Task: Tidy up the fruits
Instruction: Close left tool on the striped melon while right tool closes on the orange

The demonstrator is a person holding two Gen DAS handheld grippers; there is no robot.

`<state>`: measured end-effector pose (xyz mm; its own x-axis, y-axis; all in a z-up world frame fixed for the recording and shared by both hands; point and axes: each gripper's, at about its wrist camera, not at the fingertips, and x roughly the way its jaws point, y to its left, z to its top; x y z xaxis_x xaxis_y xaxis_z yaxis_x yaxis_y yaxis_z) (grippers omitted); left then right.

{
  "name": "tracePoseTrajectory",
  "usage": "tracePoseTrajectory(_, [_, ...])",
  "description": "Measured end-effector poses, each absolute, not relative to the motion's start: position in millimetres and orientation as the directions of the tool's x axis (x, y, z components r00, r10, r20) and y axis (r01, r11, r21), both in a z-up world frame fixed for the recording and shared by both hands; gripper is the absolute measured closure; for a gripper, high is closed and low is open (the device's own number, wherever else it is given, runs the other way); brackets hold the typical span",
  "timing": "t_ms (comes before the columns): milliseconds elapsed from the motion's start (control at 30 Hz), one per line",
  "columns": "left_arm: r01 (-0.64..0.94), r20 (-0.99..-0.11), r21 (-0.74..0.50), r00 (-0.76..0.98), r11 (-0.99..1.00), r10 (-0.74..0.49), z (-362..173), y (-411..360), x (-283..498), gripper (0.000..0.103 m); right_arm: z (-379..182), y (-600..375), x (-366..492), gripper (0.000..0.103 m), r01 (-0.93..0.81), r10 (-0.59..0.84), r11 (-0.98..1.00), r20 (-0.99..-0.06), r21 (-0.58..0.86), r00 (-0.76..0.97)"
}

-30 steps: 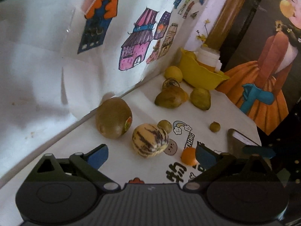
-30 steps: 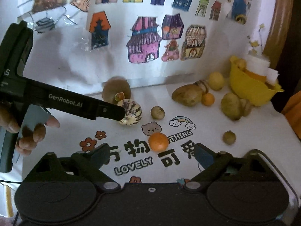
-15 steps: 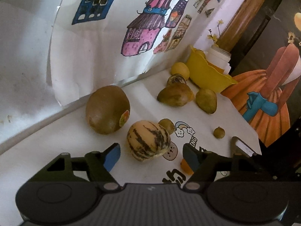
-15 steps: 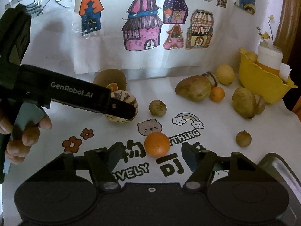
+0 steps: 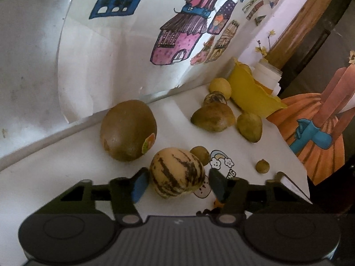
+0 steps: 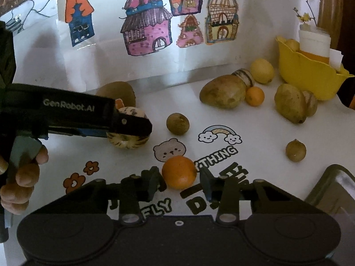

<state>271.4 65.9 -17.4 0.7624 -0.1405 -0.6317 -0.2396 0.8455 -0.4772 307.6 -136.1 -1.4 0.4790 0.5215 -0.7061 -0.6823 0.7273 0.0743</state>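
Note:
My left gripper [image 5: 176,182] is open around a striped yellow melon-like fruit [image 5: 177,171] on the white table, one finger on each side with small gaps. From the right wrist view the same gripper [image 6: 133,126] covers part of that fruit [image 6: 127,141]. My right gripper [image 6: 180,184] is open around an orange [image 6: 179,172], fingers close on both sides. A yellow bowl [image 6: 310,75] stands at the back right, holding a white cup and a small yellow fruit.
A large brown kiwi [image 5: 127,130] lies against the back wall. A mango [image 6: 223,94], a small orange [image 6: 254,96], a lemon [image 6: 262,70], another mango [image 6: 289,103] and two small brown round fruits [image 6: 177,123] [image 6: 295,150] are scattered about. A metal tray corner [image 6: 332,188] is at right.
Both grippers moved forward. The left fingers closed in around the striped fruit, and the right fingers narrowed around the orange.

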Motion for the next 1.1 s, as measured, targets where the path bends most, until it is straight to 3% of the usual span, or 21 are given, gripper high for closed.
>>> tracePoseTrajectory(467, [-0.218, -0.618, -0.440, 0.777, 0.871, -0.118, -18, 61, 267, 0.045, -5, -139, 309, 0.067, -0.672, 0.541, 0.733, -0.692, 0.108, 0.479])
tracePoseTrajectory(1100, [-0.070, -0.536, -0.464, 0.816, 0.883, -0.216, -11, 41, 254, 0.045, 11, -185, 288, 0.068, -0.632, 0.551, 0.764, -0.637, 0.126, 0.539])
